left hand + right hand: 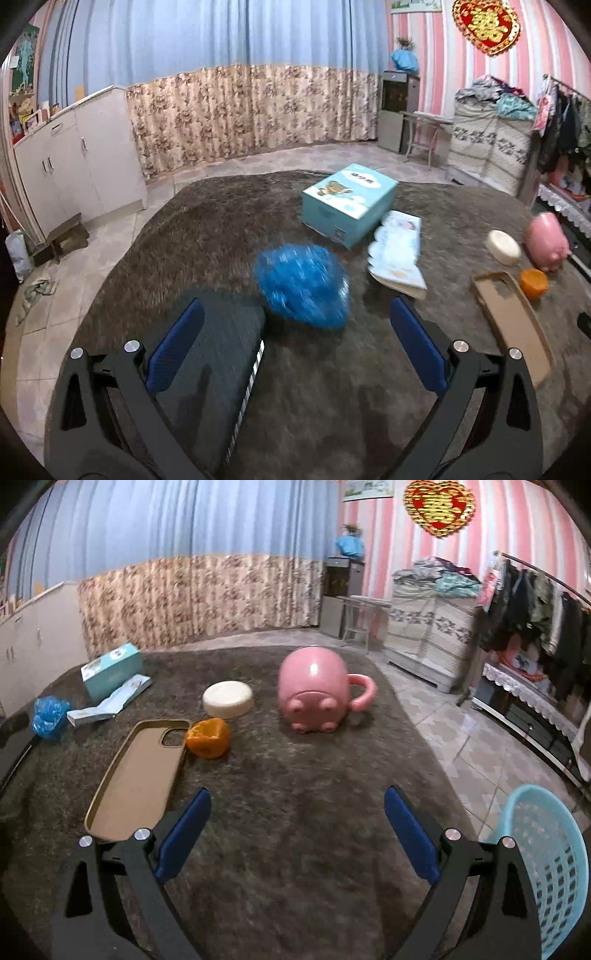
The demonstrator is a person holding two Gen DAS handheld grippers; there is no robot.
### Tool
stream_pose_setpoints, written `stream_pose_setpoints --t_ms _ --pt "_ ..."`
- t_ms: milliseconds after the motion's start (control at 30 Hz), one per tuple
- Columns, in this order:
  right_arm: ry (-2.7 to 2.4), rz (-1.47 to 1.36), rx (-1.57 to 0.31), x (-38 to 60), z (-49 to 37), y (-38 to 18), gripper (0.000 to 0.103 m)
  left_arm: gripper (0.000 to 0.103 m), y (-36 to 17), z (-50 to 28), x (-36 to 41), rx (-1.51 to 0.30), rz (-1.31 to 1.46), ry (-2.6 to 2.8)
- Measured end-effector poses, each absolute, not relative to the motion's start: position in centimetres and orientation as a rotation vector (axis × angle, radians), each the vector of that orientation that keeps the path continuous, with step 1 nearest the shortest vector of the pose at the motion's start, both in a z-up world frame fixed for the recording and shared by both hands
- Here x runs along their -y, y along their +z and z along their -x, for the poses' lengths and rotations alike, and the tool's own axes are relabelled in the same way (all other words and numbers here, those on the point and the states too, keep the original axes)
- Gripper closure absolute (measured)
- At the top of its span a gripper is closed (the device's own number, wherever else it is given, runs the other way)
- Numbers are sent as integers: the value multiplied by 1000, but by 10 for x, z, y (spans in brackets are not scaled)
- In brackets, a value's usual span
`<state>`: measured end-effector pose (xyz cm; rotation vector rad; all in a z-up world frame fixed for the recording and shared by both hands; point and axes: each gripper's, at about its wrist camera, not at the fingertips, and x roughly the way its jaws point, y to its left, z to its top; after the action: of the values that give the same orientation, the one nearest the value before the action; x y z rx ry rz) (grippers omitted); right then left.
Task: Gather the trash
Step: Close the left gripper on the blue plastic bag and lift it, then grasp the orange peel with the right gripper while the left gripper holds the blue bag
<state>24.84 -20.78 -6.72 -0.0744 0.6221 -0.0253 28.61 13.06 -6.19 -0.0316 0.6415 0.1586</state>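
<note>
A crumpled blue plastic wad [303,286] lies on the grey shaggy cloth, just ahead of my left gripper [295,332], which is open with nothing between its blue pads. The same blue plastic wad [50,716] shows at the far left of the right wrist view. A crumpled orange piece [207,737] sits beside a tan phone case [138,775], left of and ahead of my right gripper [297,823], which is open and empty. A light blue mesh basket [546,864] stands at the lower right, off the table's edge.
A teal carton [349,203] and a white packet [399,251] lie beyond the wad. A dark flat device [218,369] lies under my left finger. A pink pig mug [317,690] lies on its side by a white round lid [228,698]. Tiled floor surrounds the table.
</note>
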Motion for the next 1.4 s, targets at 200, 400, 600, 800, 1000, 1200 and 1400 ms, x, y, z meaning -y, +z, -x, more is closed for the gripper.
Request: stream_pose_setpoints --t_ms 200,400,600,800,1000,1200,1400 --pt "36 51 -625 200 -269 -65 10 10 -72 -323 -138 -697 94 155" --pt "88 67 -646 188 -286 -70 10 38 -96 -334 -130 -743 79 116" --pt "106 102 -667 174 -305 -75 10 61 -99 -329 -131 -715 105 95" --pt "133 103 -700 170 -322 -79 29 63 -102 -330 -135 -719 138 92" --pt "208 124 -714 159 -324 -83 50 63 -104 -333 -132 -727 126 92" --pt "250 115 -694 159 -316 -80 73 63 -107 -335 -134 -735 145 87" --pt "243 58 -654 176 -295 -66 75 63 -106 -335 -135 -725 152 81"
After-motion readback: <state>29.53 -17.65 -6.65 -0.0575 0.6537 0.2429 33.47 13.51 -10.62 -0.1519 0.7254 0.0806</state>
